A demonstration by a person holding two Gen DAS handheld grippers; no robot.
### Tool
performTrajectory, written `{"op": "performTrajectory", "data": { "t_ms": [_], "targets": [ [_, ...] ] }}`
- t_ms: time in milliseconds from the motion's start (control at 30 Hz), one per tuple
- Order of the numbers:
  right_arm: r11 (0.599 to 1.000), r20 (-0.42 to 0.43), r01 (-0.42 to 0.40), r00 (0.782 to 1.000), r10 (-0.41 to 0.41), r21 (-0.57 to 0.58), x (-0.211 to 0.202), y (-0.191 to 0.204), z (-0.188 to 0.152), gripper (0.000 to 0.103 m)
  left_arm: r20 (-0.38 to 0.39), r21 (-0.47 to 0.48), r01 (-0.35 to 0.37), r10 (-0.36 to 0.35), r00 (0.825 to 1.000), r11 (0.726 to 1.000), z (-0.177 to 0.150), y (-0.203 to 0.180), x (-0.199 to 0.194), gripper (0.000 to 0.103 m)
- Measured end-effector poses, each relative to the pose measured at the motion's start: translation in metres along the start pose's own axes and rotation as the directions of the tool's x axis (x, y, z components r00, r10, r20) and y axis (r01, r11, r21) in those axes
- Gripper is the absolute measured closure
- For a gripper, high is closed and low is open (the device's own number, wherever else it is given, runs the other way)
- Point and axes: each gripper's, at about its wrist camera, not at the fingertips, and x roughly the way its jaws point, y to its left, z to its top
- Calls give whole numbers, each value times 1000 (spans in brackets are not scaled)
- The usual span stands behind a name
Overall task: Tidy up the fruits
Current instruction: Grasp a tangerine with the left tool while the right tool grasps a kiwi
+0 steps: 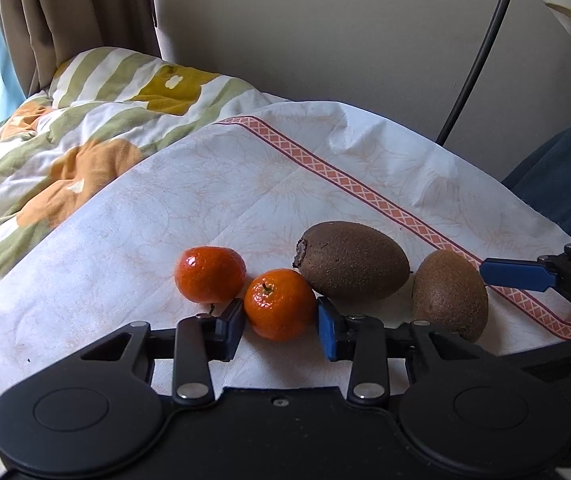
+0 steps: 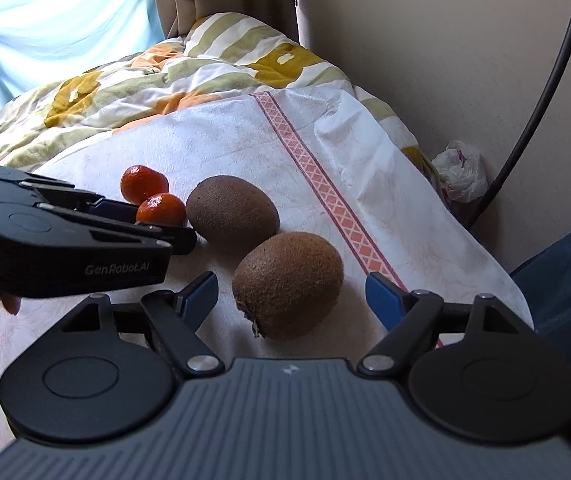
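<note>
Two mandarins and two kiwis lie on a white cloth (image 1: 125,280). My left gripper (image 1: 281,326) has its jaws around the near mandarin (image 1: 279,304), pads close to its sides; whether they touch it I cannot tell. The far mandarin (image 1: 210,274) sits just left of it. A large kiwi (image 1: 353,260) lies behind, a second kiwi (image 1: 449,294) to the right. My right gripper (image 2: 293,296) is open, its blue pads wide on either side of the near kiwi (image 2: 287,284), apart from it. The other kiwi (image 2: 232,208) and both mandarins (image 2: 161,208) lie beyond.
The cloth has a pink patterned stripe (image 2: 325,188) and drapes over a flowered duvet (image 1: 65,128). A wall, curtain and dark curved cable (image 2: 541,92) stand behind. A plastic bag (image 2: 461,172) lies by the wall. Blue fabric (image 2: 565,272) is at the right edge.
</note>
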Motion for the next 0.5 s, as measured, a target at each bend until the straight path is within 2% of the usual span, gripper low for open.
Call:
{"op": "performTrajectory", "data": {
  "t_ms": [167,367,433,500],
  "targets": [
    [1000,-25,-10,1000,10,4,8,0,2,22,8,0,-12,12,1000,1000,-1,0,-5,61],
    [1000,-30,-11,999,12,6,11,-2,3,23,18,-5,-29,29,999,1000,-2,1,-10,61],
    [1000,-26,-27,999,27,5,11,-3,3,28,17,-8,-35,35,999,999,-2,1,-11,61],
    [1000,-25,-30,999,30,-4,10,-3,4,28,18,-8,-43,43,999,999,-3,1,-13,61]
  ]
}}
